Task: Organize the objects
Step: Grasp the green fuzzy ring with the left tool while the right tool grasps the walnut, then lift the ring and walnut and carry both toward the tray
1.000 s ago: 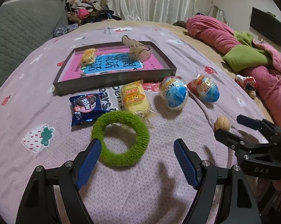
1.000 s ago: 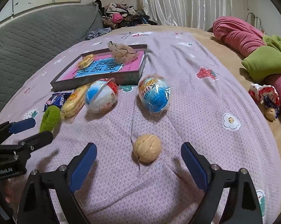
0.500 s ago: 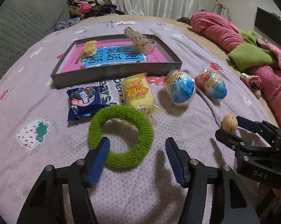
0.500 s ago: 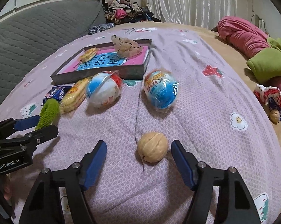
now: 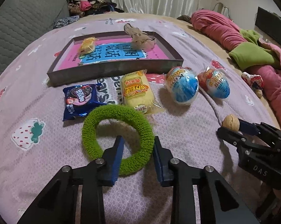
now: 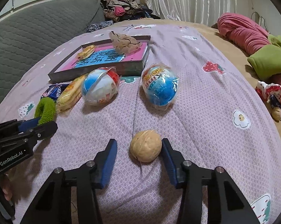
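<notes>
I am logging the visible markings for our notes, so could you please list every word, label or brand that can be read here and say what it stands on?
"GenRobot.AI": on the body of the left gripper, in the right wrist view.
"DAS": on the body of the right gripper, in the left wrist view.
"ears": printed on the bedsheet, partly covered.
Large Chinese characters on the blue panel inside the tray: upside down, not read with confidence.
Blue cookie packet, yellow snack packet and blue egg wrapper: print too warped to read.

Two low, close fisheye views along each gripper across the bedspread (image 5: 187,37), sharing the tray (image 6: 95,71) and snacks.
</notes>
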A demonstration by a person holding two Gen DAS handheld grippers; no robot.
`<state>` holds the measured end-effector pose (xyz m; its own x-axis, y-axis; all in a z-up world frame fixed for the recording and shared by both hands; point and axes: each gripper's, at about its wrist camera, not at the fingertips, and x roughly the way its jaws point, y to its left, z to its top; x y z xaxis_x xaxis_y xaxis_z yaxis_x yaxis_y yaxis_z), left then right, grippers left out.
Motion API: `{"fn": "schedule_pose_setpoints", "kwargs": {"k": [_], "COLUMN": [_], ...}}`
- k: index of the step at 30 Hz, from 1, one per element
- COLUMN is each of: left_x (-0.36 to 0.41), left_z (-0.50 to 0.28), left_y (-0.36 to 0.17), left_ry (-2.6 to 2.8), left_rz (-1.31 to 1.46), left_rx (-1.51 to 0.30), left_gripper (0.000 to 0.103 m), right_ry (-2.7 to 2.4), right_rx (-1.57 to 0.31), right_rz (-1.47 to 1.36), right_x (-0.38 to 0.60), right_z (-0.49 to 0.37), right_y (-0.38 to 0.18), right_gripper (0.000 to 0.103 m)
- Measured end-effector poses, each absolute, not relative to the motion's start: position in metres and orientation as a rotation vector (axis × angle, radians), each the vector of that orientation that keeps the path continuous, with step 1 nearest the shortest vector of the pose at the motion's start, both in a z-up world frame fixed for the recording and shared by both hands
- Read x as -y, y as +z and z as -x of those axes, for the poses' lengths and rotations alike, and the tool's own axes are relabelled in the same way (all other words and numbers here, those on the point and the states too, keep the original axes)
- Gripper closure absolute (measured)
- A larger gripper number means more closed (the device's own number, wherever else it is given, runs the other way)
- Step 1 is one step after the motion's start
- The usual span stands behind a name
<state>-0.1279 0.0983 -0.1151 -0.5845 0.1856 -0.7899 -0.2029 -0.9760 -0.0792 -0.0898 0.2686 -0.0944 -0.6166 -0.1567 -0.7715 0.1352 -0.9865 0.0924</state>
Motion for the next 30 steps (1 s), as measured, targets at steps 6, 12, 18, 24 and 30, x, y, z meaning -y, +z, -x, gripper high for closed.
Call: {"fn": "schedule_pose_setpoints", "kwargs": {"k": [6,12,18,24,30], "left_x": [-0.098,-0.097,-0.09,-0.085,-0.075], "left_z": [0.13,0.126,0.122,0.115,0.105], "left_y": [-0.118,-0.115,-0.113,-0.111,-0.104], "left_ry": [2.626,2.648,2.656,2.662,2.671], "left_rz": [1.307,1.294,1.285,1.283,1.287], "left_rx": [-0.026,-0.046,-0.026,-0.013,0.002], "left_gripper": [0.086,0.09,0.09,0.09,0.091], "right_ry": [-2.664,-2.637,-2.598,-2.557,-2.55], "right_rx": [0.083,0.097,0.059,0.034,0.028], "right_rz": [-1.283,-1.261,-1.236,-1.207,-1.202], "right_x": [-0.273,-0.27,-0.253,-0.233,-0.219], "right_z": [0.092,0.091,0.084,0.077,0.068], "right_y": [-0.096,-0.093,-0.091,-0.09,-0.09], "right_gripper": [0.07,0.07,0.07,0.07,0.07]}}
